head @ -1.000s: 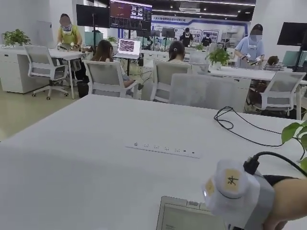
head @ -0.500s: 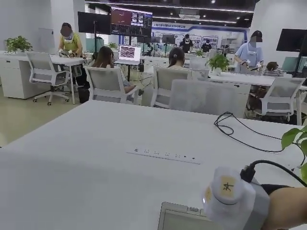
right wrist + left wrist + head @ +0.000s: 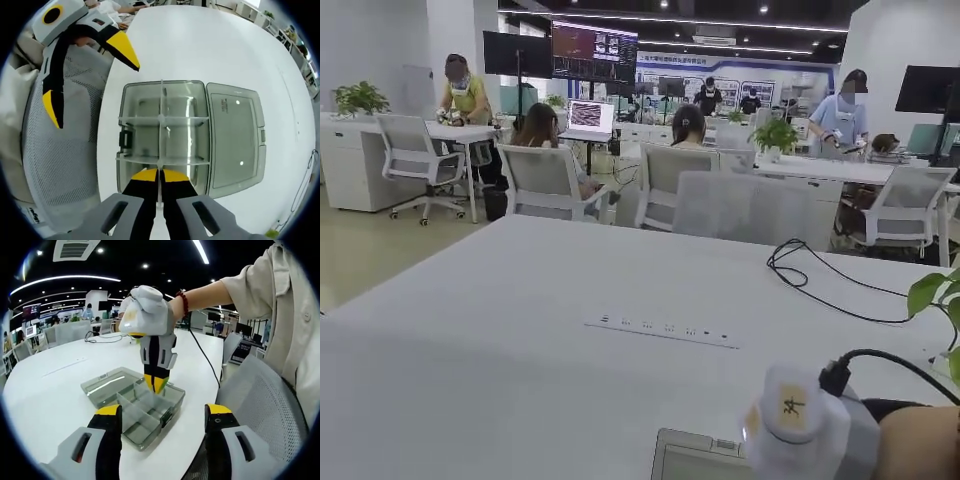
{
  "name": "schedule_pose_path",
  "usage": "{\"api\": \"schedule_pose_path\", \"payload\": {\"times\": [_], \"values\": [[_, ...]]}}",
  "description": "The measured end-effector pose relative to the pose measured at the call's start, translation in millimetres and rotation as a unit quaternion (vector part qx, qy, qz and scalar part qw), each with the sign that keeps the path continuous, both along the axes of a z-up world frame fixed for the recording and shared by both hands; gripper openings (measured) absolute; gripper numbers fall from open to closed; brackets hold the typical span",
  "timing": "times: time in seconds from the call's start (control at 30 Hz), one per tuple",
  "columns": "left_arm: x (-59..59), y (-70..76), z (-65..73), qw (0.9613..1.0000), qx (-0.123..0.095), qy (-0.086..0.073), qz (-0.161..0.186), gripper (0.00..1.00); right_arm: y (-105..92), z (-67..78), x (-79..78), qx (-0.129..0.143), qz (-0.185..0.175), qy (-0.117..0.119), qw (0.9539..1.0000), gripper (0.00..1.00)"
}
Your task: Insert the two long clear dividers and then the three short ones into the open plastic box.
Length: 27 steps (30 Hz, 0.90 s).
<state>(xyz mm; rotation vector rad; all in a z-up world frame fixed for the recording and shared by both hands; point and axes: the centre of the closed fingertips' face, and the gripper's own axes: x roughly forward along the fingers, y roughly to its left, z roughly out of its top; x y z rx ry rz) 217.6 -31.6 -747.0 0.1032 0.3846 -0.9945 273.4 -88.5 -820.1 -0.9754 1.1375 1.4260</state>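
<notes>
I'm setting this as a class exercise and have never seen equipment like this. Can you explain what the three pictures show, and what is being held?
There is no robot here. A person holds a two-jaw gripper in each hand and wears a head camera. The head view looks across a white table in an office, with other people behind. The other two pictures come from fisheye cameras riding on the grippers.

The left gripper is open and holds nothing. Ahead of it on the table lies an open clear plastic box, its lid folded out flat.

The right gripper points down into the box. Its jaws are shut on a clear divider standing along the middle. Two more dividers cross it.
</notes>
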Motion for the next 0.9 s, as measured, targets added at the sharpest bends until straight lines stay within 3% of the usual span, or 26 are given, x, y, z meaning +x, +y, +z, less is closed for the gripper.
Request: {"api": "schedule_pose_path", "payload": {"times": [0.33,0.7,0.9], "values": [[3.1,3.0,0.7,1.0000,-0.001,-0.001,0.009,0.66,-0.1,-13.4,-1.9,-0.001,-0.003,0.004,1.0000,0.03],[6.9,8.4,-0.6,0.9998,0.006,-0.001,0.020,0.66,0.0,-14.1,-1.4,0.013,-0.007,0.017,0.9997,0.05],[10.7,13.2,-0.1,0.9995,0.006,0.001,0.032,0.66,0.1,-13.9,-1.3,0.017,-0.014,0.008,0.9997,0.06]]}}
